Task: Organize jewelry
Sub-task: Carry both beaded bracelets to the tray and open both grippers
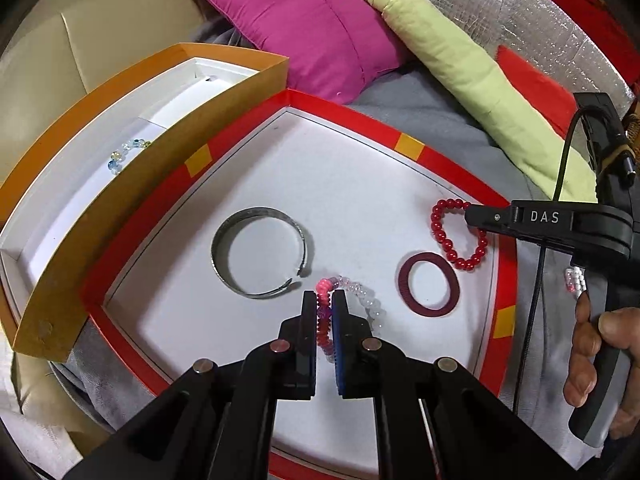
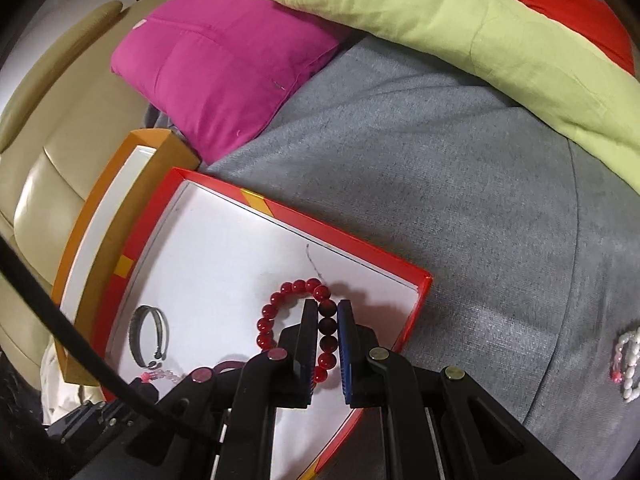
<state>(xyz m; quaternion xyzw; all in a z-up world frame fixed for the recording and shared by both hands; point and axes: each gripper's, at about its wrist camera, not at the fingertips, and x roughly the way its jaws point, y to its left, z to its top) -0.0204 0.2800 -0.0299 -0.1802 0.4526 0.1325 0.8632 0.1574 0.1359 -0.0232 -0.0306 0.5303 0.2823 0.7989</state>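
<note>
A red-rimmed tray (image 1: 348,110) with a white floor holds a silver cuff bangle (image 1: 260,256), a dark red ring band (image 1: 428,284) and two bead bracelets. My left gripper (image 1: 324,298) is shut on the pink-and-clear bead bracelet (image 1: 372,304), low over the tray floor. My right gripper (image 2: 325,308) is shut on the red bead bracelet (image 2: 276,312) near the tray's right side; the same red bead bracelet (image 1: 440,232) shows in the left wrist view. An orange box (image 1: 224,136) with a white inside holds a pale blue bead bracelet (image 1: 128,154).
A white-and-pink bead bracelet (image 2: 628,364) lies on the grey cloth (image 2: 440,160) right of the tray. Magenta cushion (image 2: 216,64) and light green cushion (image 2: 440,20) lie behind. A beige leather seat (image 2: 48,168) is at the left. A hand (image 1: 592,344) holds the right gripper's handle.
</note>
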